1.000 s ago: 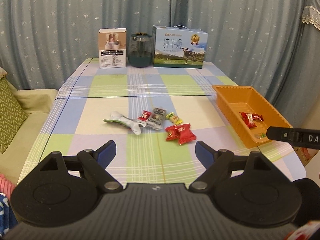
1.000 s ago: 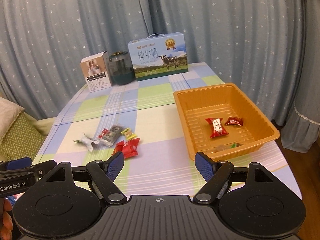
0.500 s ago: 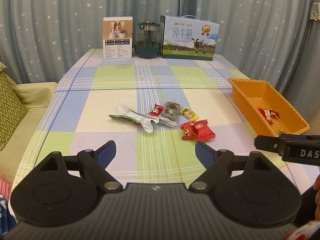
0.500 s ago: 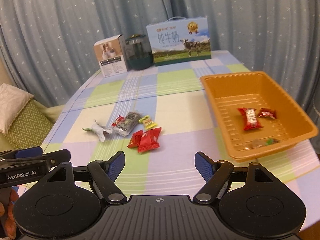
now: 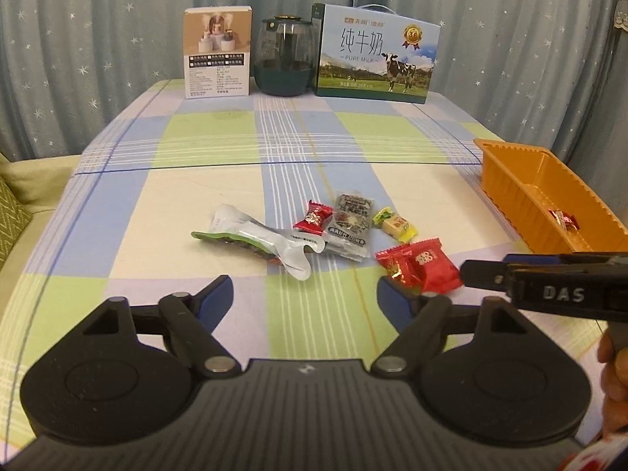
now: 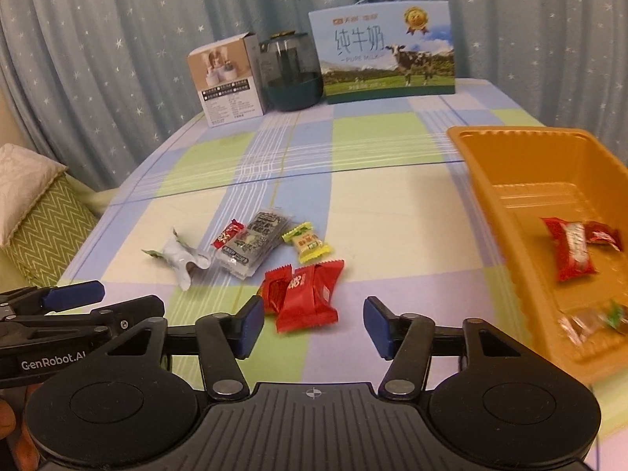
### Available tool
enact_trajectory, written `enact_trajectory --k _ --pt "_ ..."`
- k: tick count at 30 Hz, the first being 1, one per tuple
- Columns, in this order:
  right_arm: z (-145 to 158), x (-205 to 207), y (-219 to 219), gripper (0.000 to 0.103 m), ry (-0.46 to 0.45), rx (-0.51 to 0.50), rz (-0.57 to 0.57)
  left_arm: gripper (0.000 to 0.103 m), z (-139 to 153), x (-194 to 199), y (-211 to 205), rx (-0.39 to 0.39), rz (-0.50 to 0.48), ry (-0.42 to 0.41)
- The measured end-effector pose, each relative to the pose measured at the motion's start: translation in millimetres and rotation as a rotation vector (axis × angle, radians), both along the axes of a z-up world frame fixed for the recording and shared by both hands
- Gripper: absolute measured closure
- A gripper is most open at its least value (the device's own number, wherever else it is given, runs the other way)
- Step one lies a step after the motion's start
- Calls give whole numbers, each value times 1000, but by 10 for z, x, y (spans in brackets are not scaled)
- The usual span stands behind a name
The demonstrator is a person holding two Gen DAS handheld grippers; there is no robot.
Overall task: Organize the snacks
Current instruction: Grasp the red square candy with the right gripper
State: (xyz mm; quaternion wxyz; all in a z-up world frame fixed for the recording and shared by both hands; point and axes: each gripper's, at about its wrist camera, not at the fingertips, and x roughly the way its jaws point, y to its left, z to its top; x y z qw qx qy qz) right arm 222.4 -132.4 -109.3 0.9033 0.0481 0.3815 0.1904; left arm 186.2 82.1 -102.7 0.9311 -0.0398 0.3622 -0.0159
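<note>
The red packets [image 6: 304, 292] are lying on the checked cloth [image 6: 392, 212] as the nearest of the loose snacks, two shiny crimped wrappers overlapping, the larger one on top and printed with white marks. They are sitting just ahead of the right gripper [image 6: 310, 327], roughly in line with the gap between its blue pads. Its jaws are closing, yet nothing is being pressed between them; the pads are standing clear on either side.

The step in hand is looking like the approach to a pick: the right gripper is lining up on the red packets to carry them to the tray [image 6: 486, 165]. The next move is calling for a little more reach forward and down, so the pads are straddling one wrapper rather than both, then a squeeze.

Beyond the packets, a yellow candy [image 6: 308, 243], a grey sachet [image 6: 255, 243], a small red sweet [image 6: 227, 233] and a torn white wrapper [image 6: 180, 253] are lying clustered together. The orange tray is standing well to the right, already holding red packets [image 6: 573, 247] and something clear, perhaps a wrapped sweet; the blur is hiding which.

The left gripper [image 5: 304, 298] is hovering before the white wrapper, its jaws closing slightly with nothing between them.
</note>
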Motion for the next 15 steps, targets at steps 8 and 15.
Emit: enact_trajectory --k 8,15 --pt "-179 285 131 51 23 3 23 27 -152 125 -3 -48 -13 9" --pt "-302 410 159 57 52 -11 21 27 -219 154 -25 -50 -19 17"
